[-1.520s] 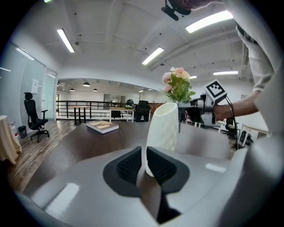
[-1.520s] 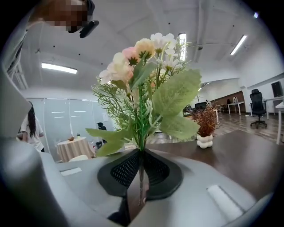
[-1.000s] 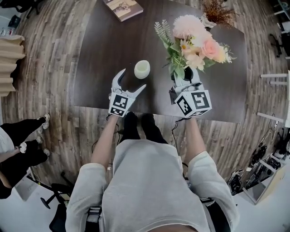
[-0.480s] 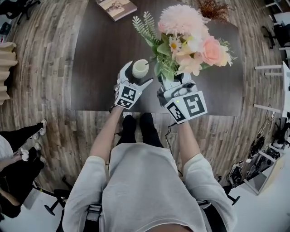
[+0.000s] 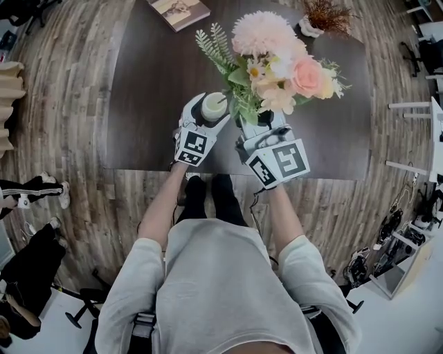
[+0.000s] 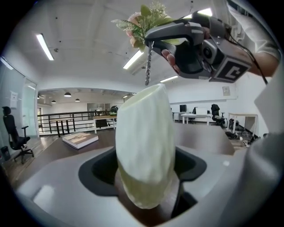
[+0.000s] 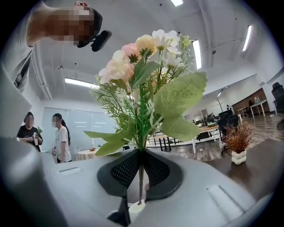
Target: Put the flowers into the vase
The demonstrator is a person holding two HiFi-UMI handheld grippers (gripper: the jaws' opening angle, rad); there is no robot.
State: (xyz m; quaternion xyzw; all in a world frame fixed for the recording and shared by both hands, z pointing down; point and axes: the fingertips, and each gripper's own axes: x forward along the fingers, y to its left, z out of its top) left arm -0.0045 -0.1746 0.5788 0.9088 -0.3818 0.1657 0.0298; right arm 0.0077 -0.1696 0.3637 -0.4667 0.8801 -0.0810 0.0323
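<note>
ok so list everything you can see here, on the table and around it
table: one, dark brown, on a wood-plank floor
vase: one, pale cream, near edge of the table, between the left gripper's fingers
flowers: one bunch, pink, peach and white with green leaves, held up just right of the vase
book: one, tan cover, far edge of the table
dried plant: one, brown in a white pot, far right of the table
bystanders: two, one white top and one dark top, background
left gripper: one, white and grey, fingers closing round the vase, not yet pressing
right gripper: one, white and grey, fingers shut on the flowers' stem
</note>
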